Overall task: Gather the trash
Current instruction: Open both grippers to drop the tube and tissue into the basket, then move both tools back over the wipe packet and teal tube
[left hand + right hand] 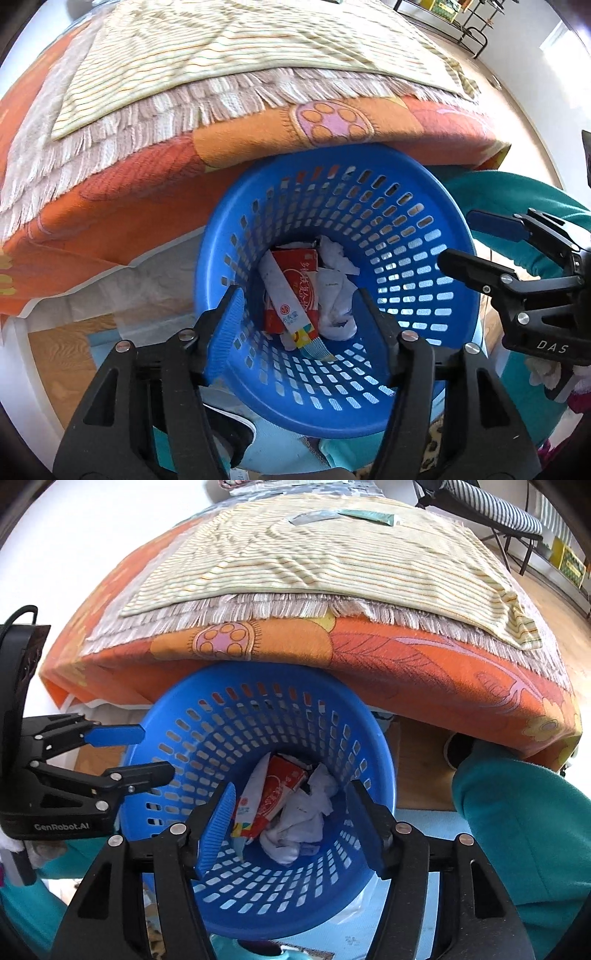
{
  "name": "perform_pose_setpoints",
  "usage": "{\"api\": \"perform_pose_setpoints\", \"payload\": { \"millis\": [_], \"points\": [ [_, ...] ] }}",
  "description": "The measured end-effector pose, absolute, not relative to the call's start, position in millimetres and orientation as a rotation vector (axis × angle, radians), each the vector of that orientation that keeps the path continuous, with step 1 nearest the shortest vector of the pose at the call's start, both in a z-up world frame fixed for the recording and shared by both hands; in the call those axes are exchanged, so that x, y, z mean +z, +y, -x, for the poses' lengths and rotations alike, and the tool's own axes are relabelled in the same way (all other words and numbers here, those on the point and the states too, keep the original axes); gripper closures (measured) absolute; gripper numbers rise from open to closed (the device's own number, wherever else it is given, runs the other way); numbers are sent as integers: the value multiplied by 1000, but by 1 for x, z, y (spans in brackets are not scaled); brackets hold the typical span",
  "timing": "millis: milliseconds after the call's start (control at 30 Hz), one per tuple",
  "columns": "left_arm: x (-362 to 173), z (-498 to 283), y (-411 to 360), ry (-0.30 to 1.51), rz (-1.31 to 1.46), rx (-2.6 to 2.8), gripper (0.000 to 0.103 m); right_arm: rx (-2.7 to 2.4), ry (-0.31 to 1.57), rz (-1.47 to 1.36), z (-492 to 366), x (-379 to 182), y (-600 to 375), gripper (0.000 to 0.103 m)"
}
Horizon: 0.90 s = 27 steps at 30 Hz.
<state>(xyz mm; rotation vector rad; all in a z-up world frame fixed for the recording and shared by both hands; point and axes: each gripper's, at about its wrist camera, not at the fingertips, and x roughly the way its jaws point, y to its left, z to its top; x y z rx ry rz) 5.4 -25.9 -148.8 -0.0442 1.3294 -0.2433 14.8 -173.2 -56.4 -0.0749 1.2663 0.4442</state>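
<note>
A blue perforated basket (406, 240) (221, 738) stands on the floor against the table's edge. At its bottom lie a red carton (295, 291) (280, 790), a long white sachet (291, 314) (247, 805) and crumpled white tissue (340, 295) (306, 812). My left gripper (298, 299) (157, 751) hangs open over the basket's mouth, pointing steeply down, with nothing between its fingers. Beside it my right gripper (291, 788) (458, 238) is also open and empty above the basket. The trash lies well below both pairs of blue pads.
A table under an orange flowered cloth (424, 664) and a fringed striped mat (332, 565) overhangs the basket's far rim. A teal packet (369, 517) and a grey wrapper (314, 517) lie at the mat's far end. The person's teal clothing (517, 830) is at the right.
</note>
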Motion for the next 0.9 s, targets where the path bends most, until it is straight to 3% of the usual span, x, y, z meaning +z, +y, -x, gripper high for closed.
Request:
{"api": "perform_pose_setpoints", "payload": {
  "millis": [600, 733, 900],
  "points": [
    [-106, -41, -19, 1240, 87, -224, 40, 413, 1184, 40, -51, -16, -185, 41],
    [-94, -61, -18, 1221, 96, -229, 40, 409, 1139, 45, -71, 0, -190, 32],
    [-79, -89, -23, 1187, 48, -251, 40, 438, 1053, -3, -100, 19, -200, 32]
  ]
}}
